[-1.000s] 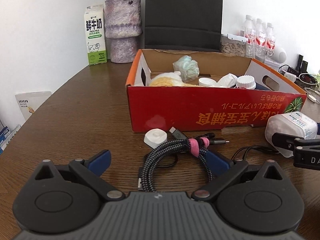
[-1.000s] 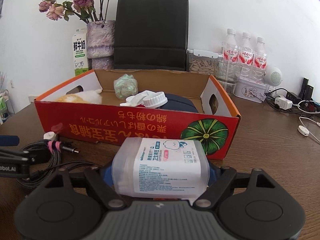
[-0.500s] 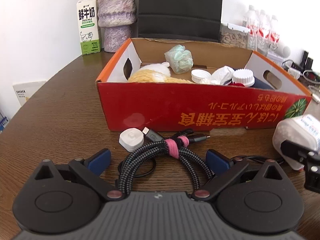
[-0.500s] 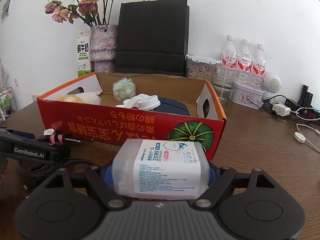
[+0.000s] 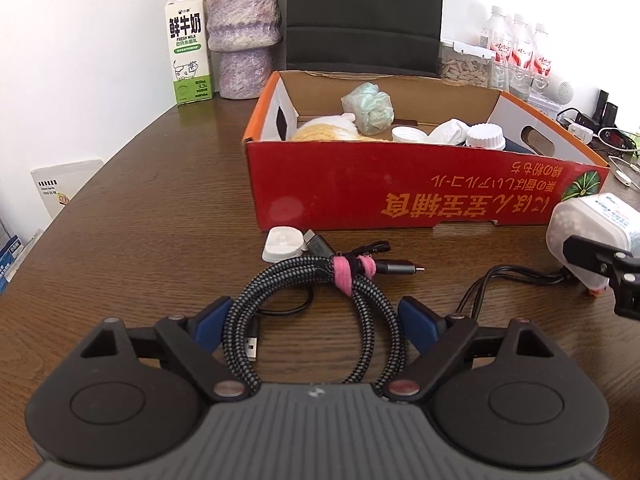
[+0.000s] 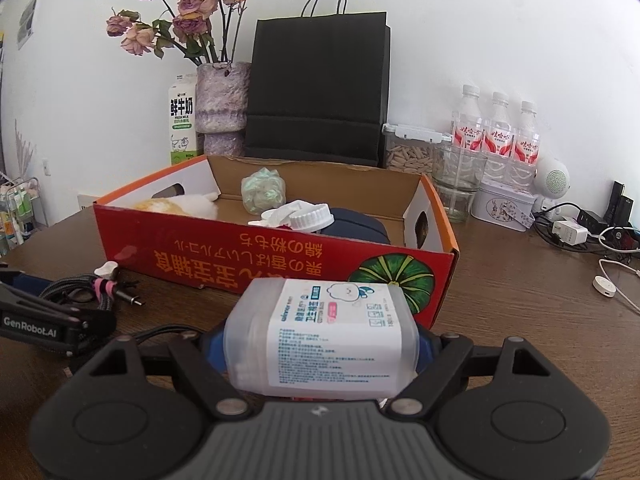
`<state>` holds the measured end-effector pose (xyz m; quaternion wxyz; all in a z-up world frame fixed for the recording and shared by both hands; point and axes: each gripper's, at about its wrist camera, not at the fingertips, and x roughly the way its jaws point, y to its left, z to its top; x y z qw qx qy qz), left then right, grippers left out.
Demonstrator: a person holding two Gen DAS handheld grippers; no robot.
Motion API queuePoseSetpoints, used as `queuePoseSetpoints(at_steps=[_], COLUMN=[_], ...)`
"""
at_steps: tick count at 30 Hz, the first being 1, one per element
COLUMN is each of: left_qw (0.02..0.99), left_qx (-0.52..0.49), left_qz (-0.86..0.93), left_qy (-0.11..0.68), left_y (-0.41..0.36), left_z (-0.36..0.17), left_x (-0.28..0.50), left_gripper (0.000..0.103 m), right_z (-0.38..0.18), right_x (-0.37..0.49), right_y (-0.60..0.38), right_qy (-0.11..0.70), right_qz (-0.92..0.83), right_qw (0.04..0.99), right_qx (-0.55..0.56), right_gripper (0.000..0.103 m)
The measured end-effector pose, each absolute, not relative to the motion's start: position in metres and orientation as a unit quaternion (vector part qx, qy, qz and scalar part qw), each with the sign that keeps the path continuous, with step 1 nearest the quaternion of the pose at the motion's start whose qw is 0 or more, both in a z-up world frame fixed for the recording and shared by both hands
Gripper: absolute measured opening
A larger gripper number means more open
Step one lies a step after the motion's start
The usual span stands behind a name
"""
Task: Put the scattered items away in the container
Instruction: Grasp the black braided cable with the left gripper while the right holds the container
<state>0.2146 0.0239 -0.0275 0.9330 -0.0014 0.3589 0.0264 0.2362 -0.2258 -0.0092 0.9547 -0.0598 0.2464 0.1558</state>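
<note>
Left tongs [image 5: 312, 320] have just been closing around the cable bundle [image 5: 316, 308], not yet gripping; right tongs [image 6: 320, 350] clamp the tub [image 6: 324, 336], ready for the box [image 6: 280, 264].

Bright, even daylight, soft shadows, sheen on table [image 5: 168, 208]; sharp pics w/ fisheye bending, dark corners.

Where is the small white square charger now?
In the left wrist view, the white charger lies on the table, just before the red box, touching the braided cable bundle.
</note>
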Motion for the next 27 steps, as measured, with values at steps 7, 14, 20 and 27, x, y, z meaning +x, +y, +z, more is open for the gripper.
queuePoseSetpoints(at_steps=[7,14,20,27], left_qw=[0.945,0.960,0.970,0.979], left_qx=[-0.002,-0.002,-0.017,-0.023], left_qz=[0.030,0.024,0.013,-0.013], left_qy=[0.326,0.280,0.243,0.202], left_y=[0.026,0.024,0.022,0.008], left_z=[-0.013,0.012,0.036,0.063], left_x=[0.192,0.174,0.174,0.193], left_gripper=[0.088,0.088,0.088,0.088], right_z=[-0.005,0.004,0.022,0.052], right_x=[0.229,0.216,0.210,0.222], right_y=[-0.225,-0.225,-0.232,-0.229], right_qy=[0.228,0.203,0.181,0.157], right_qz=[0.157,0.157,0.154,0.150], right_qw=[0.959,0.965,0.971,0.975], right_qx=[-0.061,-0.059,-0.040,-0.042], right_gripper=[0.082,0.082,0.082,0.082])
